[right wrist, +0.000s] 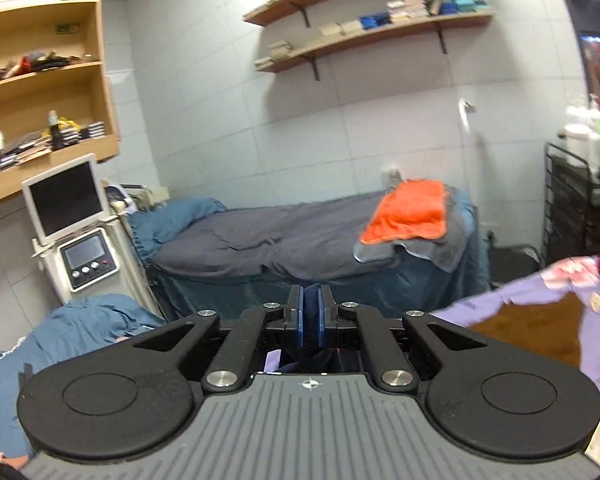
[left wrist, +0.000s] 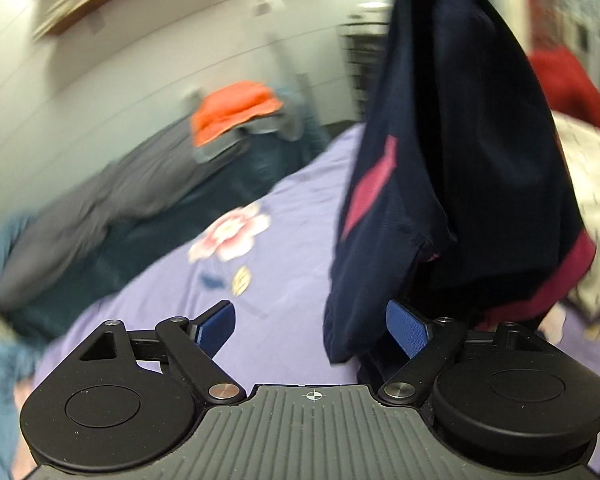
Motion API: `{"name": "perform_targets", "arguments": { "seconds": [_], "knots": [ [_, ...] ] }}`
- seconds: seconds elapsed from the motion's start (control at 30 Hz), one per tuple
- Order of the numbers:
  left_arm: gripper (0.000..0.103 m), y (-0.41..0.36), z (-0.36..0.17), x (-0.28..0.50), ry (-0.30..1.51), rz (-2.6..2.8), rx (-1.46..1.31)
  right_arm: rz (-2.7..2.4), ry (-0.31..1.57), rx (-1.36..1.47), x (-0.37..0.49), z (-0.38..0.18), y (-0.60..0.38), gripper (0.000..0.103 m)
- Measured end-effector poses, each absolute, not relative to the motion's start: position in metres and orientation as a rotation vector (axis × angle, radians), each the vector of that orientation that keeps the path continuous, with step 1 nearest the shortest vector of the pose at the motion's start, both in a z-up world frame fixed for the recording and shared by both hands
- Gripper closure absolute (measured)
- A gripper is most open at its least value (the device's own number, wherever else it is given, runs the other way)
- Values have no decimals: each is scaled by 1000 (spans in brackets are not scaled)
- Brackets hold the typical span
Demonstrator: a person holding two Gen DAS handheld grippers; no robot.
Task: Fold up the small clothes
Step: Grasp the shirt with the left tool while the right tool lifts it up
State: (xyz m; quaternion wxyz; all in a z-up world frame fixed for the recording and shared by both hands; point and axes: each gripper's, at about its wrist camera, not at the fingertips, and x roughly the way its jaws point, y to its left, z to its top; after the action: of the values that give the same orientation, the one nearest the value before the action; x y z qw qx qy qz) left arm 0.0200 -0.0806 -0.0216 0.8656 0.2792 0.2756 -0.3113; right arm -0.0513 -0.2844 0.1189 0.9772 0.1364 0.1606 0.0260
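A dark navy garment (left wrist: 460,160) with magenta stripes hangs down from the top right of the left wrist view, over a purple flowered cloth (left wrist: 292,220). Its lower hem dangles just in front of my left gripper (left wrist: 308,314), brushing past the right finger. That gripper is wide open and its blue pads (left wrist: 406,330) press on nothing. In the right wrist view, my right gripper (right wrist: 310,300) is shut on a fold of the navy fabric (right wrist: 310,320), held high and pointing across the room. More of the fabric drops away below the jaws.
A red garment (left wrist: 568,84) and a cream patterned cloth (left wrist: 596,200) lie on the right of the purple cloth. Beyond it stand a grey-covered bed (right wrist: 280,240) with an orange towel (right wrist: 412,212), a screen machine (right wrist: 72,220) and a black trolley (right wrist: 580,208).
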Motion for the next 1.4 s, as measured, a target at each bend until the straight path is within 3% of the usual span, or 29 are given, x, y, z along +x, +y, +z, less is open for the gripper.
{"name": "perform_targets", "arguments": {
  "seconds": [0.23, 0.27, 0.3, 0.4, 0.57, 0.73, 1.07, 1.27, 1.4],
  "knots": [
    [0, -130, -81, 35, 610, -734, 772, -2, 334, 295, -67, 119, -281, 94],
    [13, -131, -83, 42, 633, -710, 745, -6, 334, 288, -69, 119, -279, 94],
    [59, -129, -81, 51, 687, -706, 687, -10, 334, 283, -71, 119, -278, 94],
    [64, -98, -48, 74, 733, -664, 389, -19, 338, 277, -75, 118, -277, 94],
    [66, -14, 47, 72, 532, -534, 173, -26, 330, 287, -82, 121, -285, 94],
    [66, 69, 144, 28, 379, -515, 87, 221, 242, 480, -102, 150, -299, 94],
    [66, 112, 282, -89, 78, -615, 76, 614, -78, 518, -137, 265, -312, 94],
    [66, 108, 271, -20, 86, -582, -59, 641, -177, 531, -81, 285, -327, 94],
    [62, 73, 202, 84, 294, -480, -49, 446, 48, 589, 15, 247, -320, 92]
  ]
}}
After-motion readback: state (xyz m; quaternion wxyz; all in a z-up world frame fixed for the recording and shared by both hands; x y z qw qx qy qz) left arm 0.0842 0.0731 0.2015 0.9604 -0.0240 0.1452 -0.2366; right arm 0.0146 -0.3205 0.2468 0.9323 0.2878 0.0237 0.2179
